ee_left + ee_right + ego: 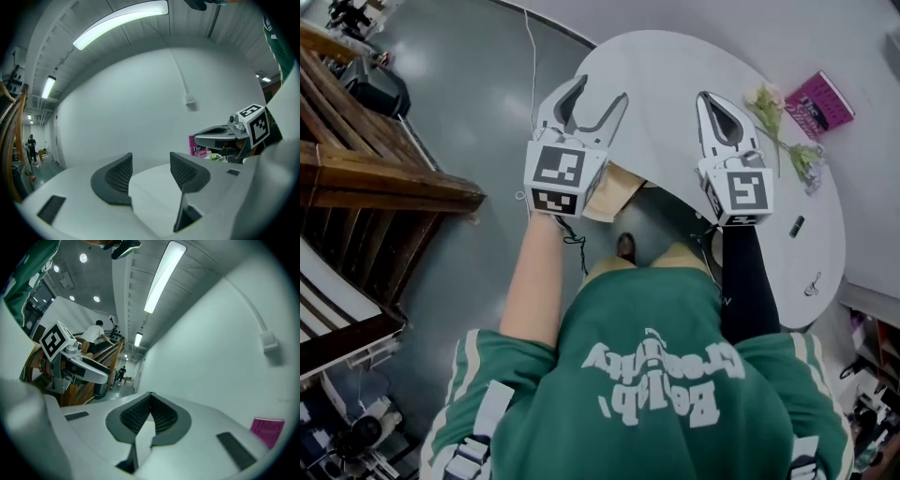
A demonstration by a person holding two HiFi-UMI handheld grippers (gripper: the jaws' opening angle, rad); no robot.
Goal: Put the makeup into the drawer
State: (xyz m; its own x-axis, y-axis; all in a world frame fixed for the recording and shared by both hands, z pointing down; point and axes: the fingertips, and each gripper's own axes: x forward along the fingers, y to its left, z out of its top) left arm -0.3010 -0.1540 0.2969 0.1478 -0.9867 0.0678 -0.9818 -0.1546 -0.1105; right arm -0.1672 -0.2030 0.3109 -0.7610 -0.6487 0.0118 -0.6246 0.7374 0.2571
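The task looks unstarted. Above the worktop (675,66), the left claw (600,89) hangs released and empty, and the right claw (705,97) is clenched on nothing. A small dark stick (796,226), probably makeup, lies right of the right claw, near flowers (778,117) and a pink book (818,104). Nothing blocks it. I cannot pick out a drawer.

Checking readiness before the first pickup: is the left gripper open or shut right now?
Open. In the left gripper view, the left gripper has its jaws standing clearly apart with nothing between them.
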